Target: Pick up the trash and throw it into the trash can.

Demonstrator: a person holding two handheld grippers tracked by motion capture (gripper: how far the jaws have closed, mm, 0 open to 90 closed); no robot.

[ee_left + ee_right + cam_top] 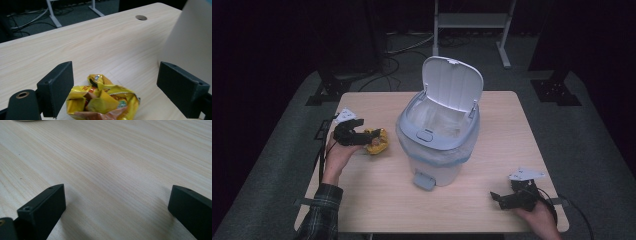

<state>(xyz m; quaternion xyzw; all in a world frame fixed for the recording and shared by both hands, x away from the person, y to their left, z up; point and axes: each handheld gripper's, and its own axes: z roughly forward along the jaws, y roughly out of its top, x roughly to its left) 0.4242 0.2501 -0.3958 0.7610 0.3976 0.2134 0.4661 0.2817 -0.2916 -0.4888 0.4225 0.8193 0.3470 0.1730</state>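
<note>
Right gripper (504,198) rests spread and empty near the bench's (377,200) front right corner; left gripper (362,136) reaches the crumpled yellow wrapper (378,141) near the left edge, beside the open-lidded bin (439,135).

Left gripper view: jaws straddle the wrapper (102,101) unclosed; a balled wad, no clear long axis. Judged step: grasping; next, close, lift toward bin.

Right gripper view: jaws apart over bare bench (112,165).

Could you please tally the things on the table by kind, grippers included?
Pedal bins, white, lid open: 1
Crumpled yellow wrappers: 1
Grippers, jaws open, left gripper and right gripper: 2
Total: 4
</note>
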